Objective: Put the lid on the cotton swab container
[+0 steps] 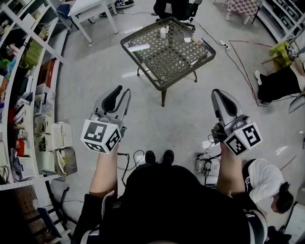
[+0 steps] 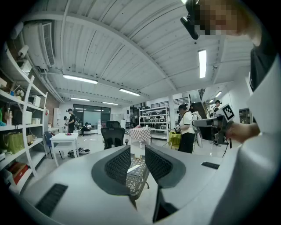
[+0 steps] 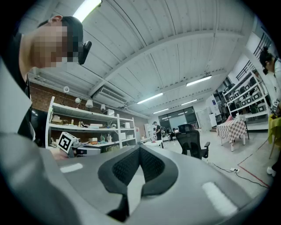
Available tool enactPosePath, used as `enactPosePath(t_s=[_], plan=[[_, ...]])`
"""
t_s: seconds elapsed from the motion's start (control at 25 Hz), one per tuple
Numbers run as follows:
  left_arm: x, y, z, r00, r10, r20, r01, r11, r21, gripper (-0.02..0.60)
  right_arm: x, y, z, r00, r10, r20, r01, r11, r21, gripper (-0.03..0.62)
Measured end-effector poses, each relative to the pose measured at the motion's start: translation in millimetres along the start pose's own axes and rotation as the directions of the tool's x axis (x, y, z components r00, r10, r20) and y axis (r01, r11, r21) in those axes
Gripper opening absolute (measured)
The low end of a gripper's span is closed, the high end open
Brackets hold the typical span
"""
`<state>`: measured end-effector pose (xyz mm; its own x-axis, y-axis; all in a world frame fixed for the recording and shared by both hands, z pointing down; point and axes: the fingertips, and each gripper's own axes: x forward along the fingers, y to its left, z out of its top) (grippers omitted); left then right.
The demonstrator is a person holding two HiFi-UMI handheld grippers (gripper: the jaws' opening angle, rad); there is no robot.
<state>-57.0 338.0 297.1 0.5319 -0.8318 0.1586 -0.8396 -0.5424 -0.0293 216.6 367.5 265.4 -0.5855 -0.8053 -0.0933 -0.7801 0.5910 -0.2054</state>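
Observation:
A small white upright container point(image 1: 163, 32) stands at the far side of a metal lattice table point(image 1: 157, 71), well ahead of both grippers. Near it lie a flat white piece point(image 1: 138, 47) and small pale items point(image 1: 188, 40); which one is the lid I cannot tell. My left gripper point(image 1: 121, 89) is held in the air short of the table, open and empty. In the left gripper view the left gripper point(image 2: 137, 151) shows the table point(image 2: 134, 176) through its gap. My right gripper point(image 1: 218, 93) hangs to the table's right, shut on nothing. The right gripper point(image 3: 139, 149) has its jaws touching.
Shelving point(image 1: 24, 95) full of boxes runs along the left. A white table point(image 1: 90, 12) and a black office chair point(image 1: 178, 9) stand beyond the lattice table. Cables and a power strip point(image 1: 207, 164) lie on the floor by my feet. A person point(image 1: 264, 181) crouches at lower right.

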Motion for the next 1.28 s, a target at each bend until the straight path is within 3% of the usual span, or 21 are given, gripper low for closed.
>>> enactPosePath(t_s=[0.56, 0.8, 1.0, 1.08, 1.28], plan=[[-25.5, -9.0, -10.5, 1.000, 0.003, -0.023, -0.003, 1.000, -0.005, 0.092, 3.3, 33.1, -0.4, 0.998, 0.064, -0.006, -0.064, 0.998, 0.016, 0.009], [-36.4, -12.6, -15.2, 0.997, 0.043, -0.061, -0.041, 0.999, 0.036, 0.087, 9.0, 38.2, -8.8, 0.992, 0.127, 0.018, -0.128, 0.987, 0.095, 0.011], [-35.9, -1.5, -13.8, 0.997, 0.051, -0.058, -0.050, 0.998, 0.029, 0.083, 24.3, 46.3, -9.4, 0.985, 0.171, 0.015, -0.171, 0.981, 0.095, 0.012], [-30.1, 5.0, -17.1, 0.997, 0.047, -0.054, -0.046, 0.999, 0.017, 0.081, 33.3, 44.3, -11.6, 0.984, 0.175, 0.012, -0.175, 0.979, 0.100, 0.041], [-11.8, 35.5, -27.1, 0.998, 0.032, -0.045, -0.033, 0.999, -0.014, 0.080, 68.5, 41.8, -22.3, 0.985, 0.173, -0.021, -0.170, 0.980, 0.106, 0.043]])
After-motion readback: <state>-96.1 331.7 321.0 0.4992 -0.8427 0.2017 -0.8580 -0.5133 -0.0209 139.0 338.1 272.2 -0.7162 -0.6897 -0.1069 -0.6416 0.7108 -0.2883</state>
